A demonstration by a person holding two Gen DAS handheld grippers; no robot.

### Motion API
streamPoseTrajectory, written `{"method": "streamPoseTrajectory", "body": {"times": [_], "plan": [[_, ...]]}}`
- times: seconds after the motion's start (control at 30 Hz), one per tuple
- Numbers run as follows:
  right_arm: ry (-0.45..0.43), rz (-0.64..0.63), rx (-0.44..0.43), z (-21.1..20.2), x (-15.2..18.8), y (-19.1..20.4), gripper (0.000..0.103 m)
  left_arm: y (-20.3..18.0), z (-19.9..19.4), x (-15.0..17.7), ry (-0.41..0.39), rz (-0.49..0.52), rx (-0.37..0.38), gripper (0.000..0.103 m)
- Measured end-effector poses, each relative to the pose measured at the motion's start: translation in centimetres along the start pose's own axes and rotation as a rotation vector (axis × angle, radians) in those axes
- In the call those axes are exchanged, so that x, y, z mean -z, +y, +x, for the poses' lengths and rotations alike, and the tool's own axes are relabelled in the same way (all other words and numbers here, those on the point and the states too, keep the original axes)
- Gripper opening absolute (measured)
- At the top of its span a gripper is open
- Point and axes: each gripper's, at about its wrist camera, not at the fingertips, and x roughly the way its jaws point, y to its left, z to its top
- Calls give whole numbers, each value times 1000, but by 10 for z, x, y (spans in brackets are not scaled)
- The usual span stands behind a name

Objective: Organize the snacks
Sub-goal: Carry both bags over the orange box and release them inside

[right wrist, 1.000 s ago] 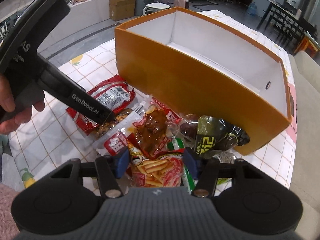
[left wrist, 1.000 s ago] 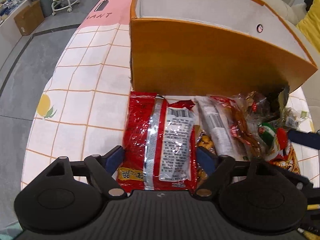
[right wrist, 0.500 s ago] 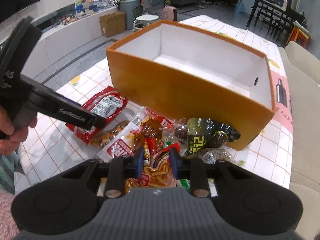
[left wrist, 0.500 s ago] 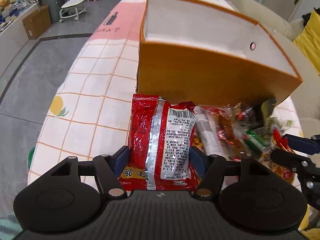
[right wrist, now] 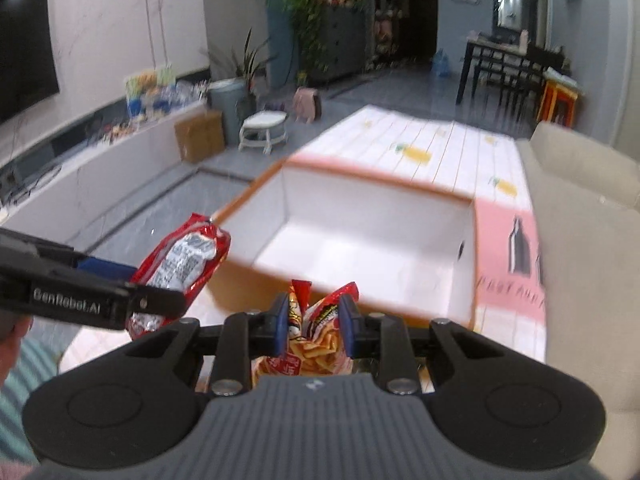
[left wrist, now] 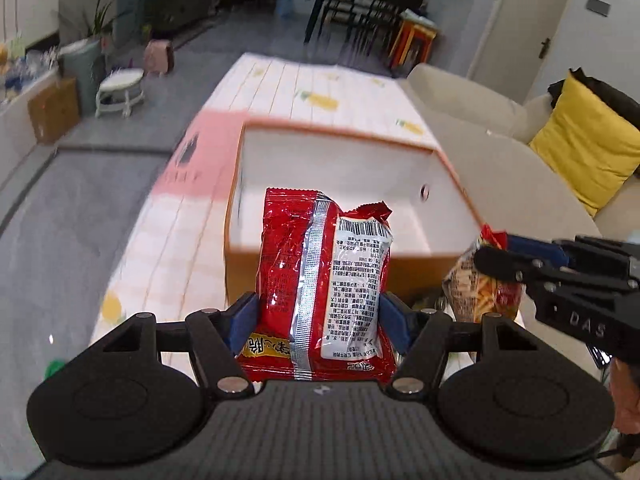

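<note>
My left gripper [left wrist: 318, 316] is shut on a red foil snack bag [left wrist: 324, 280] with a white label and holds it up in front of the orange box [left wrist: 404, 276], whose white inside [left wrist: 340, 184] shows. My right gripper [right wrist: 313, 326] is shut on a fries snack packet [right wrist: 316, 340], held just before the box's near wall [right wrist: 400, 310]. In the right wrist view the left gripper [right wrist: 160, 304] and its red bag [right wrist: 180, 268] are at the left. In the left wrist view the right gripper [left wrist: 500, 256] and the fries packet [left wrist: 484, 292] are at the right.
The box stands on a table with a white grid cloth [left wrist: 168, 264] and a pink patch [left wrist: 200, 160]. A beige sofa [left wrist: 520, 160] with a yellow cushion [left wrist: 588, 152] runs along the right. Other snacks lie below, mostly hidden.
Both grippers have lifted their packets off the table up toward the box's open top. The views now look over the box rim into the room.
</note>
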Motion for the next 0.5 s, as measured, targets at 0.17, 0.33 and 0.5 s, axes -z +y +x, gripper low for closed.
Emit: {"method": "streamPoseTrajectory", "body": {"times": [0.17,0.33,0.5], "plan": [[-94,26,17,5,-40,-11,23,-15,6,-38,-56,73,-22,75],[-149,84,40,27,-71,-22,23,-19,33,-62,-28,112,-64,75],[-114,119,56,65,-79,-25,23,-15,73,-75,43,150,-106,75]]}}
